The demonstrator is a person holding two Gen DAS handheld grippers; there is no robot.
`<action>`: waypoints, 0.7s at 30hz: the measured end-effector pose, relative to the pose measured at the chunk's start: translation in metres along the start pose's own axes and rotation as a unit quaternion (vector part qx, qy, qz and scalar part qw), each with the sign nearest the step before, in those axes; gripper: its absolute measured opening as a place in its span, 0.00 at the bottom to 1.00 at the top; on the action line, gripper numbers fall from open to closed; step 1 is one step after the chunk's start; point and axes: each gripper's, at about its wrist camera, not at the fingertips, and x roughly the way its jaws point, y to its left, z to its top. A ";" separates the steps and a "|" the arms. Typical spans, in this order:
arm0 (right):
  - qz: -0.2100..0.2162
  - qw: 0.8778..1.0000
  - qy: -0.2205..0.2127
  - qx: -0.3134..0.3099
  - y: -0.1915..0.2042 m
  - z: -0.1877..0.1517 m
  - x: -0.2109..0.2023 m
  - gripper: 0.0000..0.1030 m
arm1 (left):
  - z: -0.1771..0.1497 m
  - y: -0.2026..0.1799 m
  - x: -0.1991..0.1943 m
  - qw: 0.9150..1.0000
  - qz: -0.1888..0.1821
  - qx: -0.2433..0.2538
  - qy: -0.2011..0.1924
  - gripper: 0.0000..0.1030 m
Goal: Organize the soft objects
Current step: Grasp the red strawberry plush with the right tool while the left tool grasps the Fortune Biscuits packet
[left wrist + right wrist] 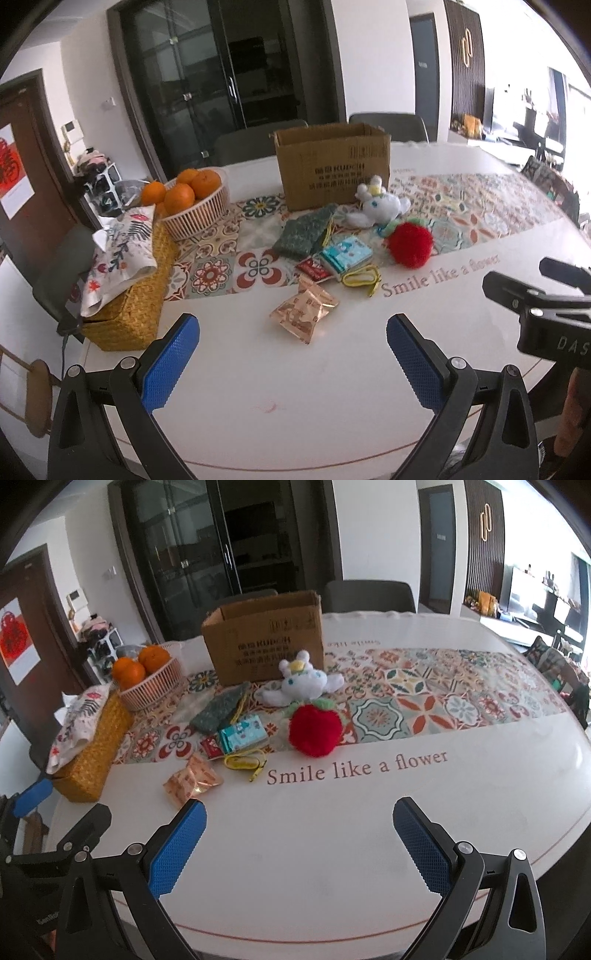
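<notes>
A white plush toy (380,206) (301,685) lies in front of an open cardboard box (332,166) (266,638). A red fluffy strawberry plush (410,243) (314,729) lies nearer. A green pouch (304,232) (218,710), a blue tissue pack (345,254) (243,734), a yellow cord (364,278) (245,762), a red sachet (314,269) and gold snack packets (303,312) (192,781) lie left of it. My left gripper (291,363) is open and empty above the near table edge. My right gripper (299,843) is open and empty too.
A basket of oranges (192,206) (147,679) and a woven tissue box with a floral cloth (129,291) (88,749) stand at the left. The table (332,387) has a patterned runner (443,694). Chairs stand behind the box.
</notes>
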 end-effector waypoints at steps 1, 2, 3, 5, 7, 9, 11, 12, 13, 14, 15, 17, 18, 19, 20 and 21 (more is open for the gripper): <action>-0.001 1.000 0.003 0.000 0.001 0.001 0.005 1.00 | 0.000 0.000 0.005 1.000 -0.001 0.003 0.004 1.00; -0.004 1.000 0.006 0.001 0.002 0.003 0.011 1.00 | 0.000 0.002 0.013 1.000 -0.003 0.009 0.010 1.00; -0.006 1.000 0.010 0.001 0.002 0.004 0.016 1.00 | 0.001 0.002 0.019 1.000 -0.004 0.014 0.015 1.00; -0.009 1.000 0.020 0.001 0.005 0.008 0.028 1.00 | 0.004 0.004 0.032 0.999 -0.010 0.022 0.026 1.00; -0.011 0.999 0.031 0.001 0.007 0.013 0.041 1.00 | 0.006 0.006 0.046 0.998 -0.027 0.028 0.041 1.00; -0.016 0.999 0.043 0.001 0.010 0.017 0.053 1.00 | 0.009 0.007 0.062 0.997 -0.036 0.038 0.058 1.00; -0.021 0.998 0.060 0.003 0.013 0.022 0.068 1.00 | 0.013 0.009 0.080 0.995 -0.047 0.047 0.076 1.00; -0.023 0.998 0.065 0.004 0.013 0.023 0.072 1.00 | 0.014 0.011 0.086 0.994 -0.054 0.048 0.082 1.00; -0.024 0.997 0.071 0.007 0.014 0.025 0.080 0.99 | 0.016 0.011 0.093 0.993 -0.061 0.051 0.089 1.00; -0.027 0.997 0.075 0.008 0.015 0.027 0.086 0.99 | 0.017 0.012 0.103 0.991 -0.068 0.054 0.098 1.00; -0.031 0.996 0.081 0.010 0.015 0.028 0.092 0.99 | 0.018 0.011 0.109 0.990 -0.071 0.057 0.104 1.00; -0.035 0.995 0.088 0.015 0.015 0.029 0.102 0.99 | 0.019 0.011 0.124 0.987 -0.079 0.064 0.121 1.00; -0.039 0.995 0.090 0.016 0.014 0.030 0.106 0.99 | 0.020 0.011 0.132 0.986 -0.084 0.068 0.128 1.00; -0.044 0.995 0.092 0.017 0.014 0.031 0.112 0.99 | 0.019 0.010 0.140 0.984 -0.088 0.072 0.135 1.00; -0.049 0.994 0.096 0.016 0.014 0.032 0.119 0.99 | 0.019 0.010 0.147 0.983 -0.088 0.077 0.143 1.00; -0.053 0.994 0.099 0.015 0.013 0.033 0.124 0.99 | 0.018 0.009 0.156 0.981 -0.090 0.083 0.153 1.00</action>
